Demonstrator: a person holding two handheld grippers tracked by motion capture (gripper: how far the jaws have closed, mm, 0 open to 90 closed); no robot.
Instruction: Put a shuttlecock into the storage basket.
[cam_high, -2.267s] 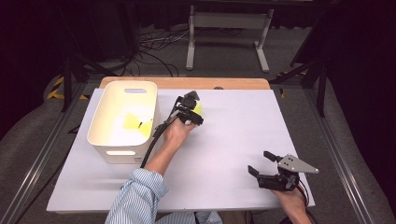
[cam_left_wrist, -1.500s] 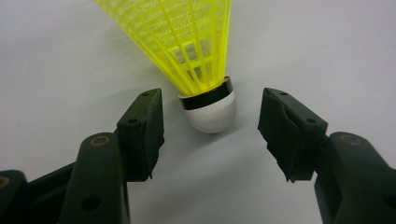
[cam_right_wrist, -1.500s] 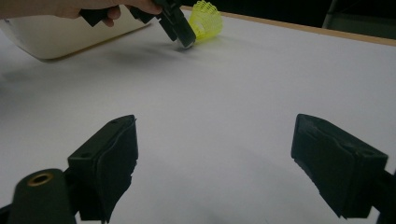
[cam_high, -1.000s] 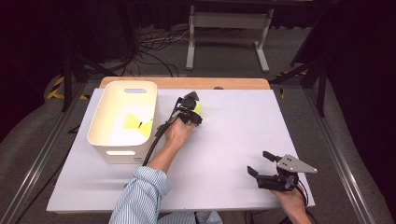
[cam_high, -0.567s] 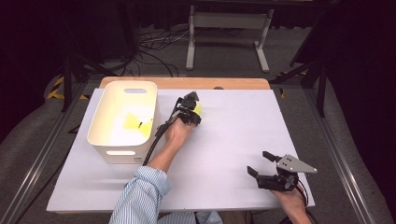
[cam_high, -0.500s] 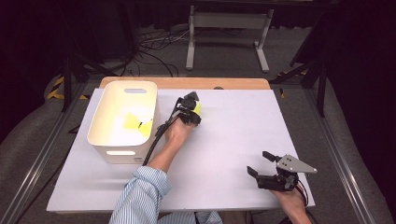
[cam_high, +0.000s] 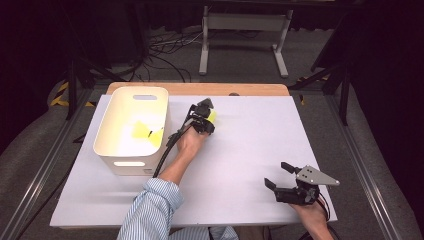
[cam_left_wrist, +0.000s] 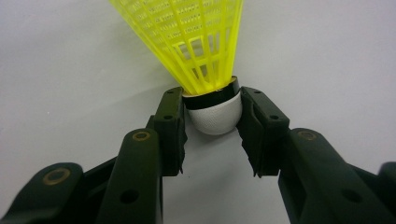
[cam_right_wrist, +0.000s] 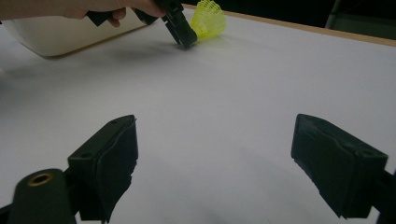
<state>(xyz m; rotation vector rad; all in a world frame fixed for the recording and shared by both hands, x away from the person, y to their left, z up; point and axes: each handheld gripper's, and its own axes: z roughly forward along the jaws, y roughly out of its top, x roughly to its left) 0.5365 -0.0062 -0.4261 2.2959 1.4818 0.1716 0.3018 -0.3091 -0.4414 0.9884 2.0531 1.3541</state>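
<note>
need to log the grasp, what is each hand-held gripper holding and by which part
The left hand-held gripper has been closing on a yellow shuttlecock, its jaws at either side of the white cork base. The right hand-held gripper is open, holding nothing.

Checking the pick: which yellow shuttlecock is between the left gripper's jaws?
The shuttlecock lying on the table beside the bin, its white cork between the left gripper pads. The others lie inside the bin.

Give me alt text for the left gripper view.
The left claw has just been closing on a yellow shuttlecock lying on the white table; both black pads touch its white cork, with the mesh skirt pointing away from the camera.
</note>
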